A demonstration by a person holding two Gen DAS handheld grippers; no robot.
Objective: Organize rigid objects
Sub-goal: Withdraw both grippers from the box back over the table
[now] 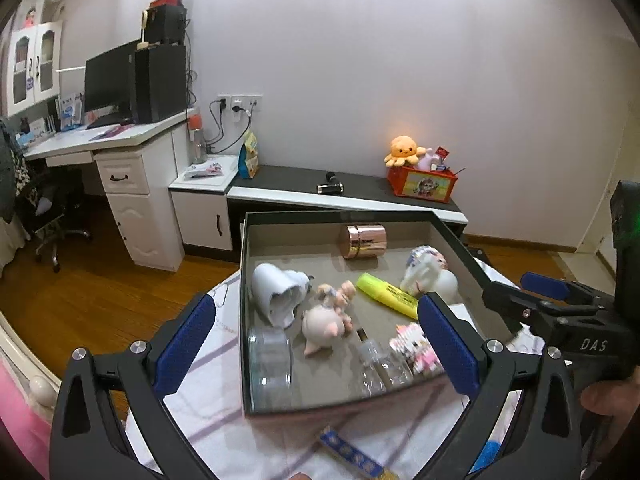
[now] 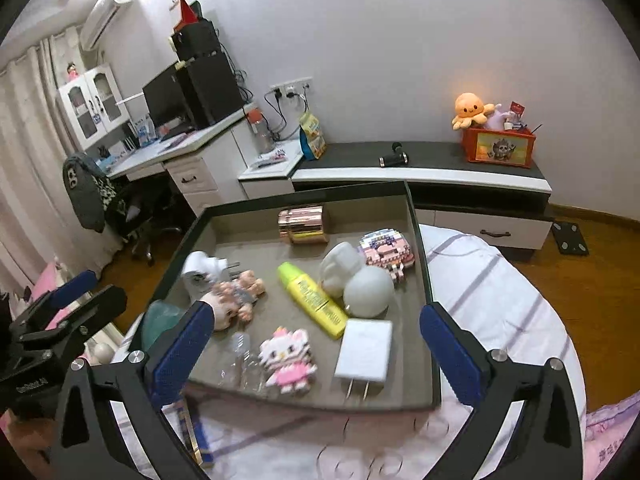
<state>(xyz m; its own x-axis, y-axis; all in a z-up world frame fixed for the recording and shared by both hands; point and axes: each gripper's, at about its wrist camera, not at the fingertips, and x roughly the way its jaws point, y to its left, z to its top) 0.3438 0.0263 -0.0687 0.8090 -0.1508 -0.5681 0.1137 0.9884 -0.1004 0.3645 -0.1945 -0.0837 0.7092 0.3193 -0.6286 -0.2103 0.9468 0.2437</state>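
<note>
Your fingers (image 1: 182,344) on both grippers stand wide, holding nothing, above the tray (image 2: 416,216) with the highlighter (image 2: 312,300).

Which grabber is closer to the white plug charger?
Right. The right gripper hangs open just over the white charger at the tray's near edge. The left gripper, open too, sits further left, over the pig figure and clear jar.
</note>
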